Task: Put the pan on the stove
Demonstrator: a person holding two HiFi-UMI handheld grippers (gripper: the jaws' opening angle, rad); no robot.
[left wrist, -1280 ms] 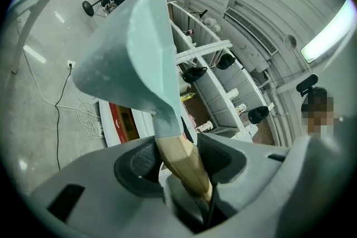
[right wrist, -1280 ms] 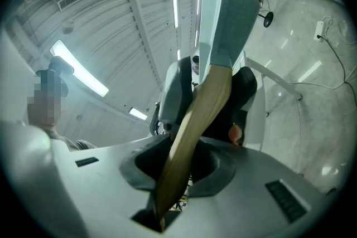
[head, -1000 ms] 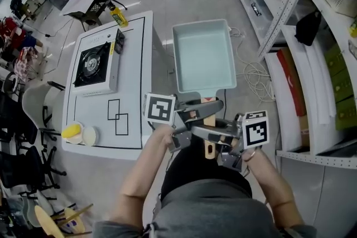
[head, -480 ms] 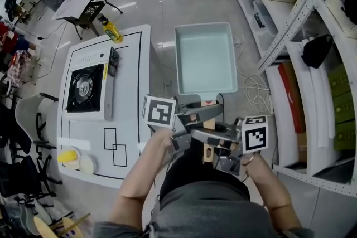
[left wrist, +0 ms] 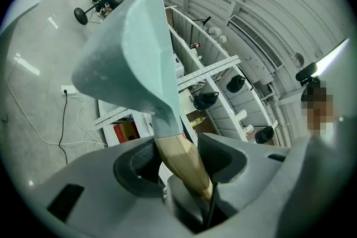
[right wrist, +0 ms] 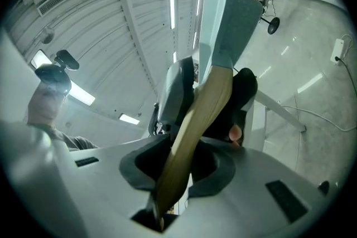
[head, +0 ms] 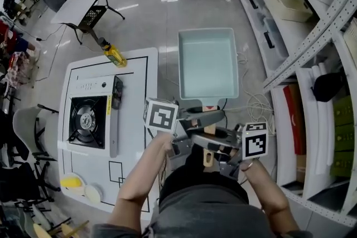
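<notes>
2 grippers, the left gripper (left wrist: 184,173) and right gripper (right wrist: 177,175), each clamp the pan's (head: 207,61) wooden handle (head: 207,156), holding it airborne beside the table (head: 135,136), well apart from the stove (head: 87,121); carrying over and setting down remain.

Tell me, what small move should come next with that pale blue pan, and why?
Probably carry the pan leftward, toward the stove. The left claw and the right claw both grip its wooden handle, and it hangs over the floor, right of the white table where the stove sits.
</notes>
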